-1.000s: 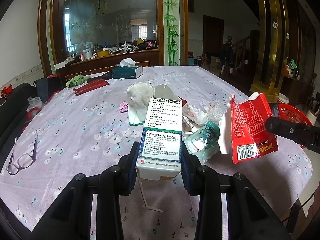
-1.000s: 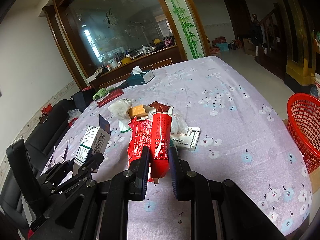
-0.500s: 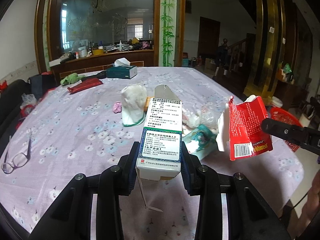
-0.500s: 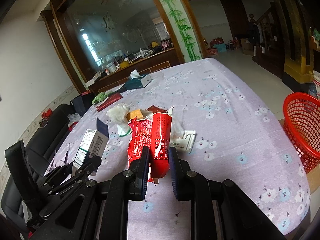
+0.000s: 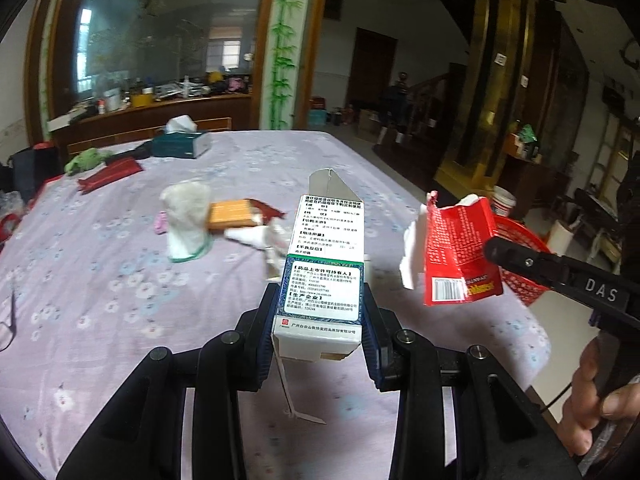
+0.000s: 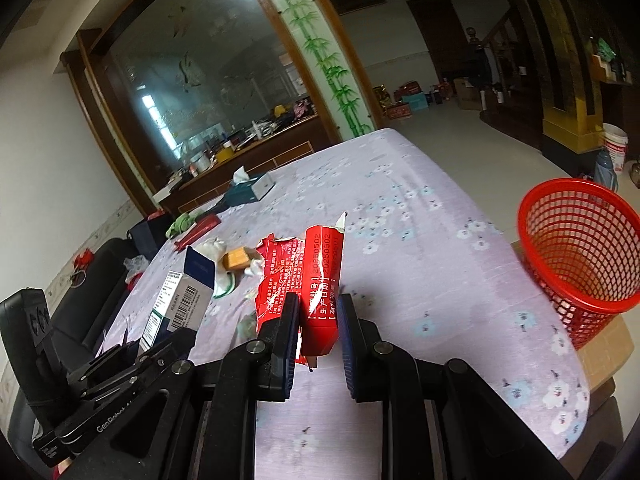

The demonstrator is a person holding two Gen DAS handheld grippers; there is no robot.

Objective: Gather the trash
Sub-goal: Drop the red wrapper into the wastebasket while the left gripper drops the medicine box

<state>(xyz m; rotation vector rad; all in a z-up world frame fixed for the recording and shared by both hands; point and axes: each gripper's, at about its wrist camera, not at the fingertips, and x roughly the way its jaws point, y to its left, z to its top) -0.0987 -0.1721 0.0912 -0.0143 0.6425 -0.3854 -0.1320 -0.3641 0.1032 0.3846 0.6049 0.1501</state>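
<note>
1. Far left of the bench: leftover trash is not yet collected. There's a crumpled white wrapper, an orange packet just beside it and white scraps right of that. The green tissue box and red pouch sit further back, and the glasses lie at the near left edge. Risk: a later sweep grabs non-trash.
2. Left gripper: jaws closed on the lower end of the medicine box, which is held upright above the bench. The top flap is open and a loose flap hangs below the jaws. Risk: the thin carton crushes or pivots in the grip, or the hanging flap snags the cloth.
3. Right gripper: jaws nearly closed, pinching the torn red carton near its bottom edge, with torn panels flaring to the left. The hold is shallow on flimsy, ripped card, so it could slide out or tear further mid-carry and land on the floor.
4. The two held items are near each other, with the red carton just right of the box in the left view. Risk: the grippers clash if both swing toward the bin together.
5. Far right: the red basket stands off the bench edge, lower down, on what looks like cardboard. Risk: an early release drops the item on the bench edge or floor, and a light basket may tip if its rim gets knocked.
</note>
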